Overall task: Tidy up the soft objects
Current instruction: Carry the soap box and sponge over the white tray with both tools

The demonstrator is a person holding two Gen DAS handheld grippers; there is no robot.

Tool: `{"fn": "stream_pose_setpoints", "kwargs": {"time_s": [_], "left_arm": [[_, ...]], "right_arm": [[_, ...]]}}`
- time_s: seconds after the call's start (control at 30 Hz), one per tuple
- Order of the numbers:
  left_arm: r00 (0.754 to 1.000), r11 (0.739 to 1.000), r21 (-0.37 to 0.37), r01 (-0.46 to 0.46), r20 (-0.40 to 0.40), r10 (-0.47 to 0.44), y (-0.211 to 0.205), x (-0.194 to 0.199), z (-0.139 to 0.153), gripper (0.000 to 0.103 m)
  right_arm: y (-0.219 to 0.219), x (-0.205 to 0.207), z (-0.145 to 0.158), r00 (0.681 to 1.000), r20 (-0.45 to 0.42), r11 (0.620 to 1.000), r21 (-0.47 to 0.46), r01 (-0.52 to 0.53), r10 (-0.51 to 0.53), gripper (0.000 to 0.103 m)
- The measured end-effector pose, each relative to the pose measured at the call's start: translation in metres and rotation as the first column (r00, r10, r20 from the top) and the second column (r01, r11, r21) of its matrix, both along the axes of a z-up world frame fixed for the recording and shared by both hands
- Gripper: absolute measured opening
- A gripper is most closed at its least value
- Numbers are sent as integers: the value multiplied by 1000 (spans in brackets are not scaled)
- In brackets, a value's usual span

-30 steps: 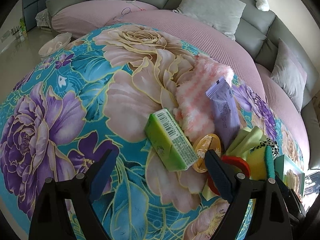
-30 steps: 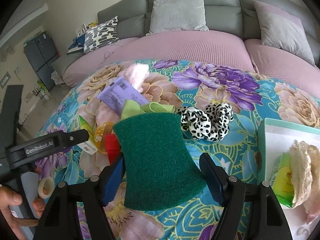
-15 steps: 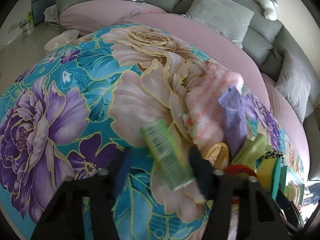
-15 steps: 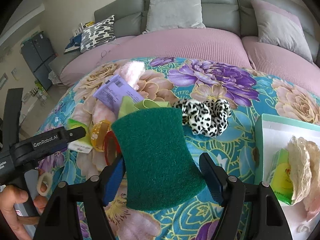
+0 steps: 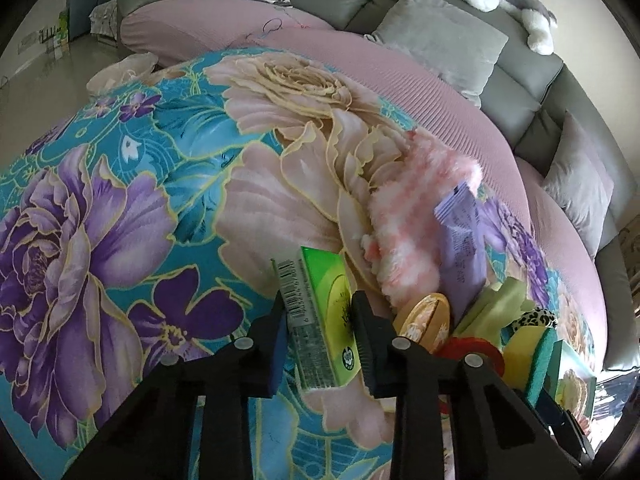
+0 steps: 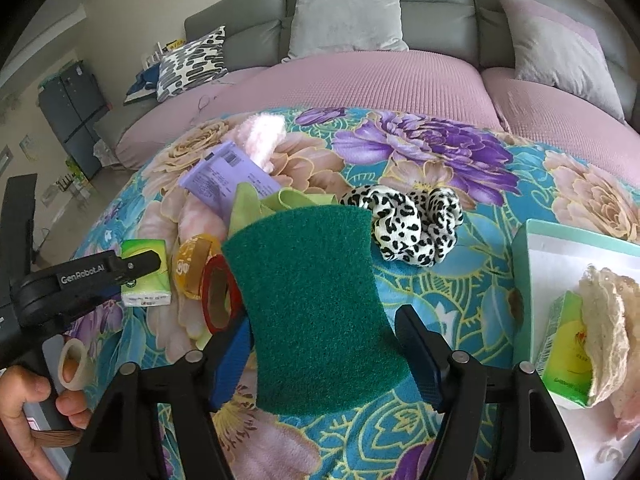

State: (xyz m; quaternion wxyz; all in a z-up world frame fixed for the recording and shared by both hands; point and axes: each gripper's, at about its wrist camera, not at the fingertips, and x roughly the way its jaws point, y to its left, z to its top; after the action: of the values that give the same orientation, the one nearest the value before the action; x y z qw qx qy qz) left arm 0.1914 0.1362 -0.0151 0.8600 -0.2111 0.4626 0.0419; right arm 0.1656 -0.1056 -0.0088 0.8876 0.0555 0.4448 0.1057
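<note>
A green tissue pack (image 5: 320, 316) stands on edge on the floral cloth (image 5: 120, 220). My left gripper (image 5: 320, 344) is closing on it, and both pads touch its sides. The right wrist view shows the same left gripper (image 6: 136, 266) on that tissue pack (image 6: 144, 276). My right gripper (image 6: 324, 352) holds a dark green scouring sponge (image 6: 312, 300) above the cloth, its jaws still closing a little on the edges. A pink fluffy piece (image 5: 416, 232), a leopard scrunchie (image 6: 404, 220) and a light green cloth (image 6: 280, 200) lie beyond.
A purple packet (image 6: 224, 180), a yellow tape roll (image 6: 192, 264) and a red tape roll (image 6: 218, 300) lie beside the pack. A mint tray (image 6: 532, 240) at right holds another green pack (image 6: 568, 356) and a cream lace piece (image 6: 608, 332). A pink and grey sofa (image 6: 360, 80) curves behind.
The left jaws have come in from wide apart onto the green tissue pack, which has tipped from lying flat onto its edge. The right gripper and sponge have stayed put.
</note>
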Motion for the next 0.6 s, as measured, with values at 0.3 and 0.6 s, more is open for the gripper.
{"fn": "stream_pose_setpoints", "kwargs": {"time_s": [0.3, 0.6], "left_arm": [[997, 1000, -8, 15, 73, -15, -1, -7, 22, 26], [983, 999, -8, 50, 179, -48, -13, -21, 56, 26]], "right_arm": [[-9, -10, 23, 998, 63, 1000, 17, 23, -24, 73], [-22, -30, 49, 989, 130, 998, 31, 60, -64, 73]]}}
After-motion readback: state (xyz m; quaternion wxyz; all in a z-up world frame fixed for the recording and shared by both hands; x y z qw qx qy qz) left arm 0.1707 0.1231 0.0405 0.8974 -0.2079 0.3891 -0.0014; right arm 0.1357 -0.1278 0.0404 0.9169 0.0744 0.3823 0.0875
